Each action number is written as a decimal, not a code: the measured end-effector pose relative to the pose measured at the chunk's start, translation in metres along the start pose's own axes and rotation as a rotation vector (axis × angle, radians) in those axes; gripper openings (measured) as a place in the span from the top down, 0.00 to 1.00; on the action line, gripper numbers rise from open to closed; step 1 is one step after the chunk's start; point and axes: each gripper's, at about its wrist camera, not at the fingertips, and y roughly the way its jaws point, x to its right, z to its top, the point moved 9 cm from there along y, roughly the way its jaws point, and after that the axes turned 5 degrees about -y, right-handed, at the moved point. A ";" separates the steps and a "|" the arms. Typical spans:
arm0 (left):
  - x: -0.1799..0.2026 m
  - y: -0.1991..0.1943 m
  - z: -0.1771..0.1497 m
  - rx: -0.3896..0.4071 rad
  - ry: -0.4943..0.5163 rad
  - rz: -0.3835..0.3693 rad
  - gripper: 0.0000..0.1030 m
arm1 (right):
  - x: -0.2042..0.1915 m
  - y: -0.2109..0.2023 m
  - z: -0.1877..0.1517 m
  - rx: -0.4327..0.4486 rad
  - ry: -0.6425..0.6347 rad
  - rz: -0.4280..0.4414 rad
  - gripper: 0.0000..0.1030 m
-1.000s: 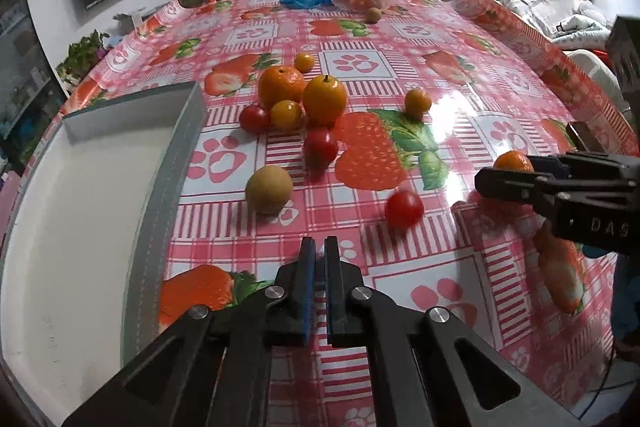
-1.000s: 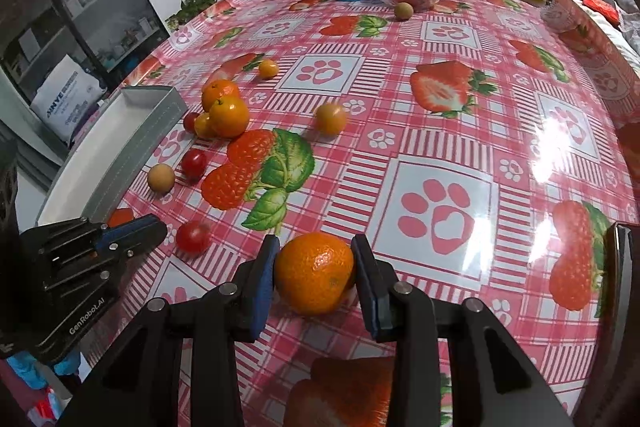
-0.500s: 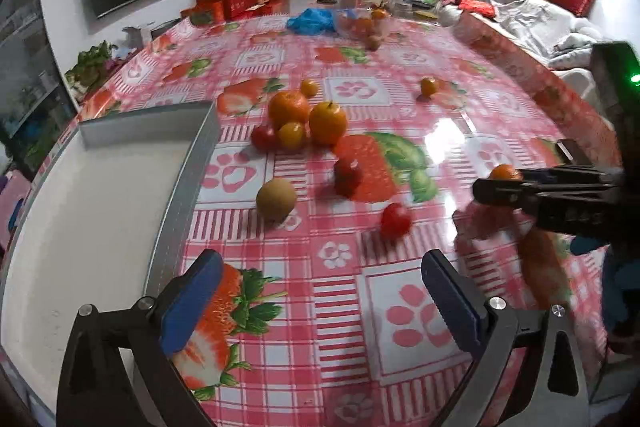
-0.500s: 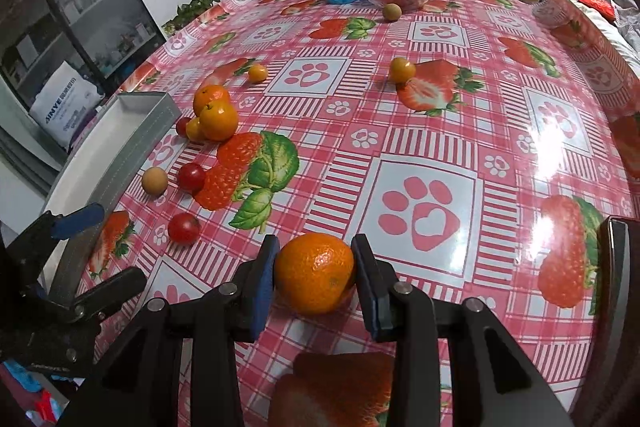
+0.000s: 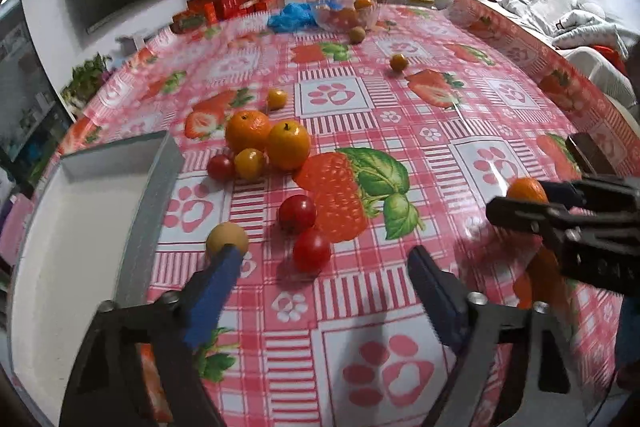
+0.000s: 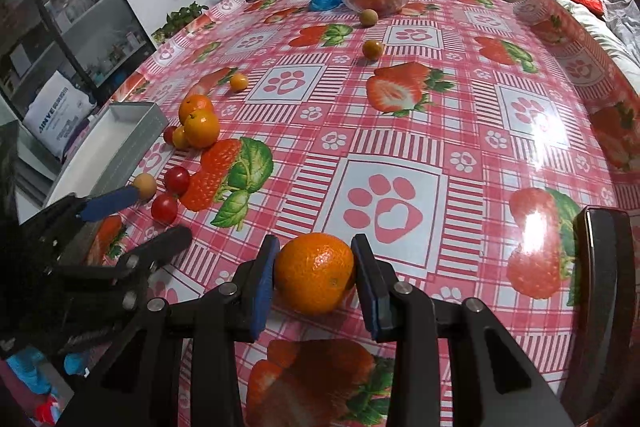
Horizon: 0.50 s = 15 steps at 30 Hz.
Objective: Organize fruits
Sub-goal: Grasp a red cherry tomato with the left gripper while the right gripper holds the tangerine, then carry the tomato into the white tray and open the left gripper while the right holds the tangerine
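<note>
The right tool [image 6: 314,273] is clamping a firm, round mandarin [image 6: 314,273] across its middle, while the left tool [image 5: 320,277], jaws just closing yet apart, is nearing a slippery, soft-skinned cherry tomato [image 5: 311,250].

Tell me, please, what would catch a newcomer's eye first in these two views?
First, the orange clamped in the right claw, low in the foreground just above the loud red strawberry-and-paw tablecloth. Next, the left claw, jaws wide with nothing between them, above two red tomatoes. Beyond these, a cluster of oranges sits beside the empty grey tray at the table's left edge.
</note>
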 end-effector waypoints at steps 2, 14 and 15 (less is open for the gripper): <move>-0.001 0.006 -0.001 -0.023 -0.022 -0.008 0.44 | 0.000 0.000 0.001 0.003 0.001 0.002 0.61; 0.000 -0.002 -0.005 -0.033 -0.075 -0.083 0.78 | -0.009 -0.002 0.006 -0.001 -0.020 0.002 0.61; -0.001 -0.006 -0.003 -0.027 -0.080 -0.089 0.78 | -0.011 -0.003 0.006 -0.001 -0.025 0.002 0.61</move>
